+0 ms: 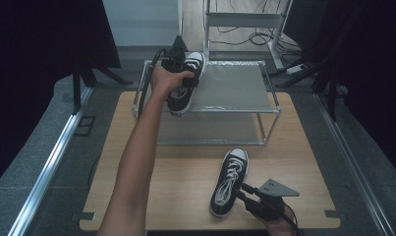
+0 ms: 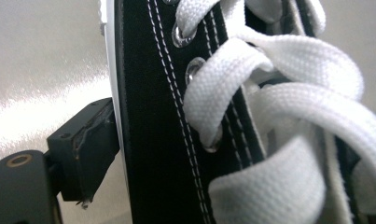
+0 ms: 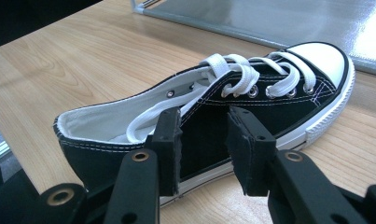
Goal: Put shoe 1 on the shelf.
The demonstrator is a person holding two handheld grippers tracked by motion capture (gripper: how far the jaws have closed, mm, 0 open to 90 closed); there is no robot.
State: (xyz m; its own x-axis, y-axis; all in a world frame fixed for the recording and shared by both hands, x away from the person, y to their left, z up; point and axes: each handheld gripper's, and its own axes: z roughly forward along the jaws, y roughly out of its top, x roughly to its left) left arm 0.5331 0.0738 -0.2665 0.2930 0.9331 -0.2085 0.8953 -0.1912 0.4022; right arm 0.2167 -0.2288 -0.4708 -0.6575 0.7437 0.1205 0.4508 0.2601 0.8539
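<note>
Carrying one black-and-white sneaker in my left gripper, I have it up over the left end of the metal shoe rack, above the silvery top shelf. The gripper is clamped on the sneaker's side wall: in the left gripper view one black pad presses on the outside of the canvas by the white sole edge, while the white laces crowd the rest of the frame. The shoe hangs tilted, toe toward the far side of the rack and heel toward me, so its long axis runs roughly front to back across the shelf.

The second sneaker lies on the tabletop in front of the rack, toe pointing away toward the rack, heel near me. My right gripper sits just to the right of its heel end, jaws apart and empty; in the right gripper view the two pads frame the shoe's black side panel without touching it.

My judgement: the carried shoe needs lowering flat onto the top shelf, sole down, before release. The shelf is straight beneath it, so the move is mostly downward. The right gripper is clearly the nearer one for the tabletop sneaker, which lies just ahead of its jaws.
</note>
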